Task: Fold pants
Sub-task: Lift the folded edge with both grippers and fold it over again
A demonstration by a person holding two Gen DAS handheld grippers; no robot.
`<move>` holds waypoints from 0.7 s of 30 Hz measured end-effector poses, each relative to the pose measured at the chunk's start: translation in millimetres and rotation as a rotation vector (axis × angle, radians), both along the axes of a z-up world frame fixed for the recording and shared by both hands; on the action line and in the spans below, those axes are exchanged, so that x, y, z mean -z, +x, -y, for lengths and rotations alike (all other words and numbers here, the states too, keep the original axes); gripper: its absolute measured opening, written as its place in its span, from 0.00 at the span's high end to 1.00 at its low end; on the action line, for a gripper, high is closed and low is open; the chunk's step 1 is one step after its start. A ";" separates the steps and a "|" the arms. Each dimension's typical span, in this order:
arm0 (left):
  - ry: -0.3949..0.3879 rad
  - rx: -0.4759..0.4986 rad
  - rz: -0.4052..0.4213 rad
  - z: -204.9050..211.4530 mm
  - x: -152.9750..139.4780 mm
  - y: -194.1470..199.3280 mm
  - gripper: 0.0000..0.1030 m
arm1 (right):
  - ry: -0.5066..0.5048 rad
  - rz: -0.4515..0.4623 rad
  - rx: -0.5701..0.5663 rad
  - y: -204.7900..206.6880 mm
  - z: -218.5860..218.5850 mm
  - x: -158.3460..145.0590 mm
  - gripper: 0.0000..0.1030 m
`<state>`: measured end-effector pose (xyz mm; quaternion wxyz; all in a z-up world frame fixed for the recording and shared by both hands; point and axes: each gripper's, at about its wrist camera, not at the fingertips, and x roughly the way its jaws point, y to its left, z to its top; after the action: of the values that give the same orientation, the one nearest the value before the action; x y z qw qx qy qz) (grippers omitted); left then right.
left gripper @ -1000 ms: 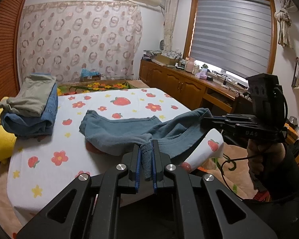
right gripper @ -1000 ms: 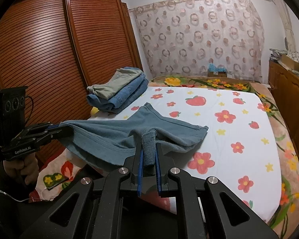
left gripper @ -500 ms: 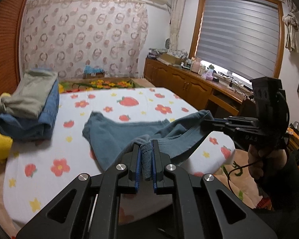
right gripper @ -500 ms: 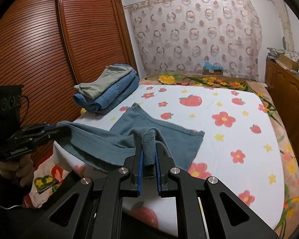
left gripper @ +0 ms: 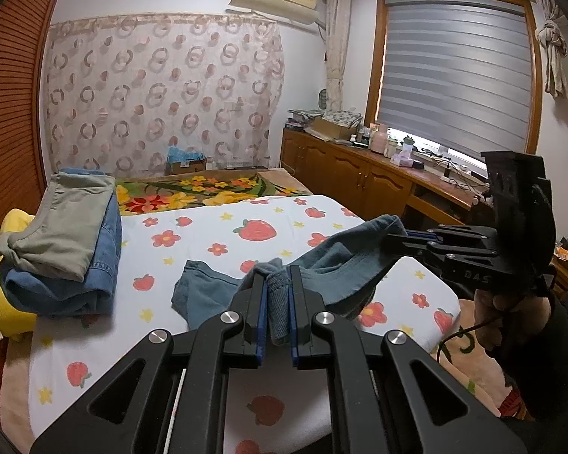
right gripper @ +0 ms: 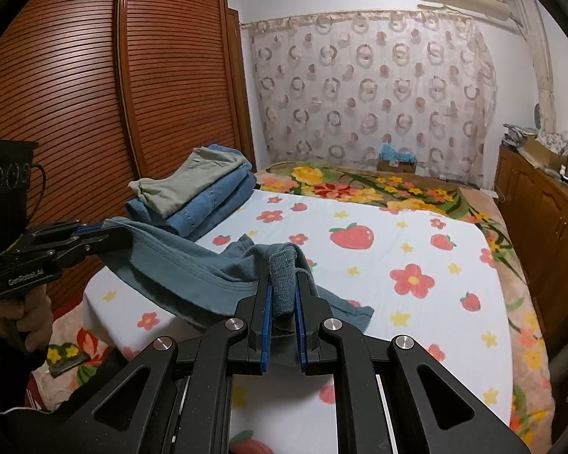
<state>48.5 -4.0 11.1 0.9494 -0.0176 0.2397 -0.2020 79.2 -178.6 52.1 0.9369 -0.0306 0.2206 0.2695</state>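
Observation:
Teal-grey pants (left gripper: 333,268) hang stretched between my two grippers above the near end of the bed; they also show in the right wrist view (right gripper: 193,265). My left gripper (left gripper: 277,287) is shut on one bunched edge of the pants. My right gripper (right gripper: 284,283) is shut on the other bunched edge. The right gripper shows at the right of the left wrist view (left gripper: 394,240), and the left gripper shows at the left of the right wrist view (right gripper: 106,236). The far end of the pants (left gripper: 193,287) trails down onto the sheet.
The bed has a white sheet (left gripper: 208,234) printed with flowers and strawberries. A stack of folded jeans and khaki pants (left gripper: 64,242) lies at its left side, over a yellow item (left gripper: 7,302). A slatted wooden wardrobe (right gripper: 94,113) stands left; wooden cabinets (left gripper: 359,181) stand right.
Both grippers have risen and moved forward over the bed with the pants. More of the pants has lifted off the sheet, and less fabric lies spread on it.

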 end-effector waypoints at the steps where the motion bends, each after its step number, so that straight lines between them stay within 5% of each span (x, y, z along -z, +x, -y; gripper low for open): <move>1: 0.001 -0.002 0.000 -1.0 0.3 1.8 0.90 | 0.000 0.000 0.001 2.1 -1.0 1.1 0.90; 21: 0.012 -0.074 -0.120 -13.6 50.4 63.0 0.90 | -0.037 -0.098 0.050 59.7 -20.9 22.3 0.90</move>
<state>111.5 9.7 -39.3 0.9402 -0.0328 0.2968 -0.1638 138.9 -157.7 29.8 0.9307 -0.0290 0.2720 0.2430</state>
